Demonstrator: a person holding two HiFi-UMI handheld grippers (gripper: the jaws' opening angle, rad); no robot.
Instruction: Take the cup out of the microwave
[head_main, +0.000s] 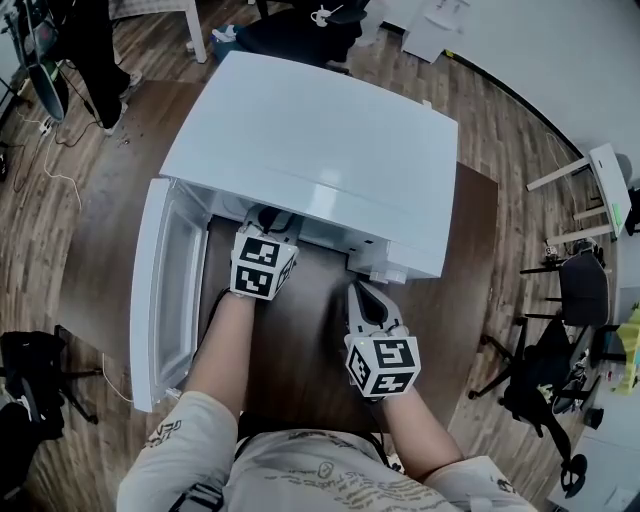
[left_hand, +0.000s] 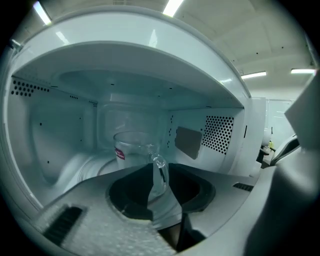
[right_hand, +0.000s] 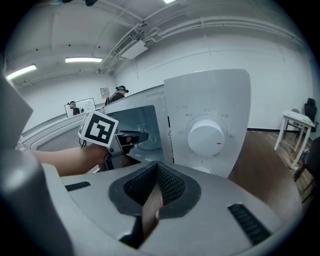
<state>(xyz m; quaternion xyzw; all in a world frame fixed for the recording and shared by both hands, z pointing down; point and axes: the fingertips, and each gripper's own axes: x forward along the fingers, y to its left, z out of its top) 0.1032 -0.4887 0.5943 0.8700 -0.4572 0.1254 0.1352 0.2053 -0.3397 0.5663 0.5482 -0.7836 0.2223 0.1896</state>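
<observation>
The microwave (head_main: 310, 140) stands open, with the cup (left_hand: 132, 147) inside, just ahead of the left tool (left_hand: 152, 170). Its jaws are released and grip nothing, so grasping and lifting out remain.

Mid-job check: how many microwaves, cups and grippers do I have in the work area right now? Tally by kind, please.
microwave: 1
glass cup: 1
grippers: 2 (left gripper, right gripper)
Total: 4
</observation>
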